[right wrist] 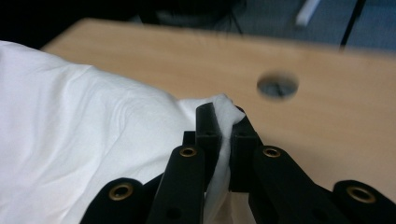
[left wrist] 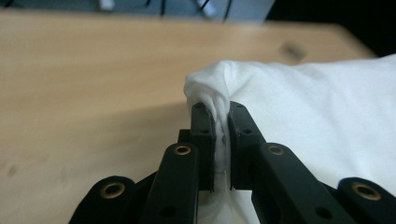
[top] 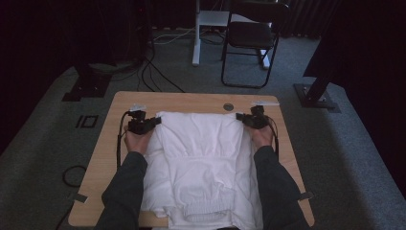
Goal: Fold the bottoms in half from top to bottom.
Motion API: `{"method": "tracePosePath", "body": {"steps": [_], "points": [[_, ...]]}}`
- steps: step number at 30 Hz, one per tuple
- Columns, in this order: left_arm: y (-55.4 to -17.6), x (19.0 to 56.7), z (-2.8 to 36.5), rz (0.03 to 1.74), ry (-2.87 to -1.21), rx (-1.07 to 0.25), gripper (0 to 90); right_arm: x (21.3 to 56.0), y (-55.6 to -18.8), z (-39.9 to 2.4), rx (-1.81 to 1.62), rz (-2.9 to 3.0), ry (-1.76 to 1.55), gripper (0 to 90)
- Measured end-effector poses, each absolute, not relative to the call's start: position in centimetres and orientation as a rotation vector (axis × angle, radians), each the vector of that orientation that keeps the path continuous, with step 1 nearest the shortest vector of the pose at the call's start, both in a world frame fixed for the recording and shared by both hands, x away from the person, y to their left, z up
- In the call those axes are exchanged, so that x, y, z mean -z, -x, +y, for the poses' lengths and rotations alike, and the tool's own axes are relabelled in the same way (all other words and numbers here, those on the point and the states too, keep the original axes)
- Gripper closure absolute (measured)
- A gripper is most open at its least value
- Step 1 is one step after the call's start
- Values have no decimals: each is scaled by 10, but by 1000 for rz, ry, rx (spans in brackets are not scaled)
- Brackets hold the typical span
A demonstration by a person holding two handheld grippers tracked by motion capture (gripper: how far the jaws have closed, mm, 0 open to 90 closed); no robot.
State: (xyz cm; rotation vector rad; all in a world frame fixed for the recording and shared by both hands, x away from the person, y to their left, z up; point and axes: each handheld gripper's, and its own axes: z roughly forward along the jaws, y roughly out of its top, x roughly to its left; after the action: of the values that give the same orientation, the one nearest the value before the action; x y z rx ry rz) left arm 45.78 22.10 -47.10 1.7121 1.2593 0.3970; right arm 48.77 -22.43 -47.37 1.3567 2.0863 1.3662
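With both far corners pinched, the white cotton garment (top: 201, 158) trails from the fingers toward the person. Left gripper (left wrist: 220, 140) and right gripper (right wrist: 224, 140) clamp cloth equally; its long axis runs away from them.

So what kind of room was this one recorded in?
Probably a lab or a recording studio rather than a home: a small wooden table stands on grey carpet, with loose cables running across the floor, a folding chair behind it, and dark curtains around the space.
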Motion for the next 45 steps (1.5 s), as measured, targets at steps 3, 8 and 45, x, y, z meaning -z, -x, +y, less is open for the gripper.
{"method": "tracePosePath", "body": {"steps": [3,8,45], "points": [[-454,452,222,1214,-1688,-406,834,454,-480,-235,-1415,2042,-1292,856],[-443,440,218,1163,-1719,-407,836,442,-469,-246,-1436,2047,-1249,855],[-342,551,206,1194,-2010,-346,842,554,-353,-228,-1068,2345,-1231,846]]}}
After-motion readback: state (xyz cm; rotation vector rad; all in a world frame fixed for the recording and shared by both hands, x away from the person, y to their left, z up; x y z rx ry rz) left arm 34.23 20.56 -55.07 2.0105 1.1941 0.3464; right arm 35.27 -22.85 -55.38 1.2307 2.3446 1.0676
